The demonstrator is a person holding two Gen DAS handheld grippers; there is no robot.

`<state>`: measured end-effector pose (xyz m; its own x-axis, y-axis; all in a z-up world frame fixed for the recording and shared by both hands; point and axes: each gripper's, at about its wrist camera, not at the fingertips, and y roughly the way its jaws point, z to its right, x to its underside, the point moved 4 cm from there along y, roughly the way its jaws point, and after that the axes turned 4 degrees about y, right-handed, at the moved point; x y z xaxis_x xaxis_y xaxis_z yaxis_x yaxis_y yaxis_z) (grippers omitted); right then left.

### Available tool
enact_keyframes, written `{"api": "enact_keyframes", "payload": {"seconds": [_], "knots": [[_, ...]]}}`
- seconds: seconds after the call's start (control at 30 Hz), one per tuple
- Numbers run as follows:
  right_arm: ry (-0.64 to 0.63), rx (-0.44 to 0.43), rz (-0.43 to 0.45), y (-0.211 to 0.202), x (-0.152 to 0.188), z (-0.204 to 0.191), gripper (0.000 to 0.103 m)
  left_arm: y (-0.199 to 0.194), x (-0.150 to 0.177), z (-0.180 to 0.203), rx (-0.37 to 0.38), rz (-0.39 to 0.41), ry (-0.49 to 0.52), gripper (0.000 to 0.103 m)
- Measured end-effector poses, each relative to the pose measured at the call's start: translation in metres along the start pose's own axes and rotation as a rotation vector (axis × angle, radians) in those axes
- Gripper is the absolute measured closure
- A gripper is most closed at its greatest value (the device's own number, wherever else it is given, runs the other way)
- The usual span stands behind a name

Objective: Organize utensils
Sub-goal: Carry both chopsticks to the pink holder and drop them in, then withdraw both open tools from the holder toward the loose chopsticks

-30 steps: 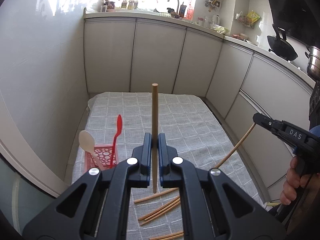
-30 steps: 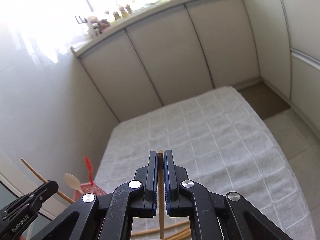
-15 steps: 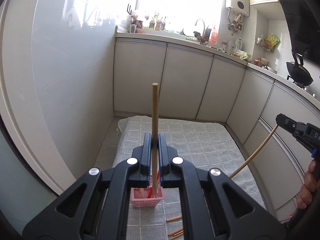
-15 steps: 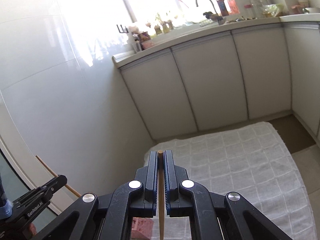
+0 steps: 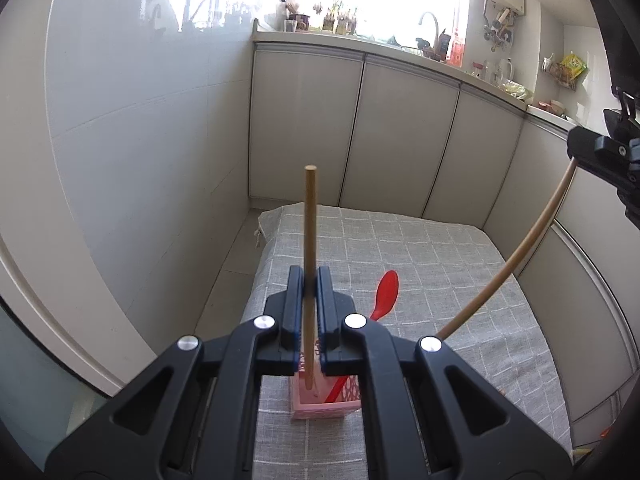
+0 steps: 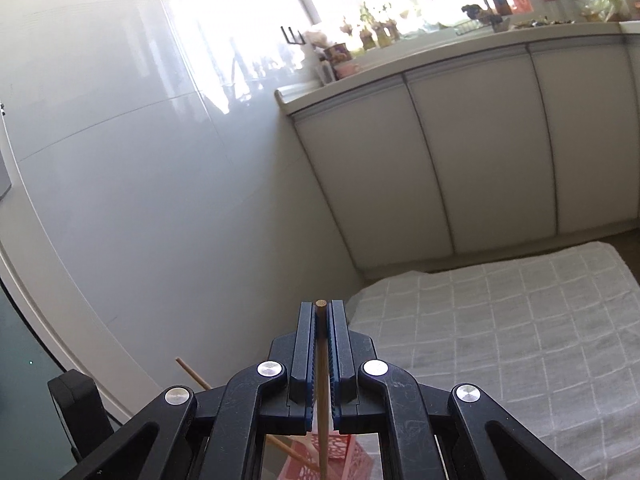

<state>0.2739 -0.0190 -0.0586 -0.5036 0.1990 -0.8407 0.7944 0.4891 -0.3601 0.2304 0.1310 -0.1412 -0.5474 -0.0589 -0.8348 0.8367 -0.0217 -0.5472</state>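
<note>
One chopstick [image 5: 309, 240] is pinched by the left gripper [image 5: 309, 280] above the pink holder [image 5: 326, 404], where a red spoon [image 5: 385, 292] stands; another chopstick [image 6: 322, 380] is clamped by the right gripper [image 6: 321, 316] over the checked cloth [image 5: 440, 264].

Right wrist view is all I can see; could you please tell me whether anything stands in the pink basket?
Observer: Yes, a red spoon stands in the pink basket, bowl end up.
Operator: Thank you. Where is the other chopstick?
Observer: The left gripper is shut on the left chopstick, held upright, with its lower end inside the basket's opening.
Operator: And how does mine look from there?
Observer: The right gripper clamps the right chopstick near its top. The stick slants down toward the basket, and its lower end is hidden behind the left gripper.
</note>
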Motion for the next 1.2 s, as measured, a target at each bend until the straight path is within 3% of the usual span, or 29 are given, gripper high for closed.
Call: {"api": "enact_keyframes", "payload": {"seconds": [0.17,0.3,0.47,0.67,0.73,0.8,1.1,1.2], "knots": [[-0.034,0.014,-0.058,0.03,0.013,0.0,0.099,0.005,0.003,-0.002,0.009,-0.012,0.003,0.095],[-0.067,0.033,-0.098,0.049,0.028,0.002,0.098,0.006,0.003,-0.005,0.02,-0.019,-0.015,0.083],[-0.093,0.057,-0.136,0.07,0.042,0.004,0.098,0.004,0.005,-0.008,0.02,-0.032,-0.02,0.075],[-0.061,0.063,-0.204,0.089,0.05,0.014,0.094,0.003,0.009,-0.01,0.014,-0.063,-0.028,0.064],[-0.046,0.063,-0.208,0.086,0.049,0.018,0.075,0.003,0.009,-0.009,0.014,-0.068,-0.027,0.059],[-0.038,0.058,-0.2,0.079,0.046,0.021,0.066,0.001,0.009,-0.008,0.012,-0.072,-0.026,0.052],[-0.023,0.095,-0.208,0.031,0.034,0.038,0.049,-0.019,0.005,0.01,0.006,-0.094,0.004,0.026],[-0.007,0.116,-0.221,0.011,0.034,0.047,0.041,-0.028,0.008,0.021,0.02,-0.113,0.024,0.022]]}}
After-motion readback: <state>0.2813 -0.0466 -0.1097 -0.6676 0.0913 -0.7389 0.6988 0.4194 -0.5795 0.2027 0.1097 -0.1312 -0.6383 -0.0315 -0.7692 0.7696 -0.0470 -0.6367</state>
